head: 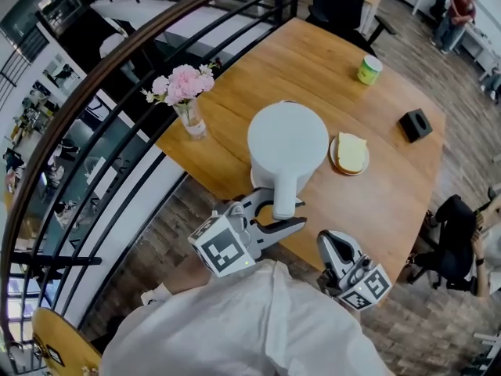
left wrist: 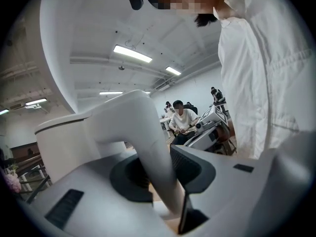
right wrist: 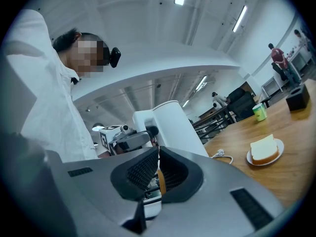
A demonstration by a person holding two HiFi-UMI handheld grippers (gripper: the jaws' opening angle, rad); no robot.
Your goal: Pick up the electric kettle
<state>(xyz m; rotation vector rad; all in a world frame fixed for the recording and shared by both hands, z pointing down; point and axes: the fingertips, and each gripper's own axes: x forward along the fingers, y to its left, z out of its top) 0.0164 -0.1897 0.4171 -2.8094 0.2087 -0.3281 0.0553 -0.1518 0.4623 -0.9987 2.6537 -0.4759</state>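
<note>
In the head view the left gripper (head: 283, 210) has its jaws closed on the curved handle (head: 284, 194) of the white plastic electric kettle (head: 287, 143), at the near edge of the wooden table (head: 391, 178); we judge the lift is beginning and calls for a firm, level rise. The left gripper view shows the handle pinched between the pads. In the right gripper view the right gripper (right wrist: 158, 174) has its jaws together, empty; a slice of bread on a small plate (right wrist: 264, 149) and a white cord (right wrist: 222, 154) lie beside the kettle, not blocking it
</note>
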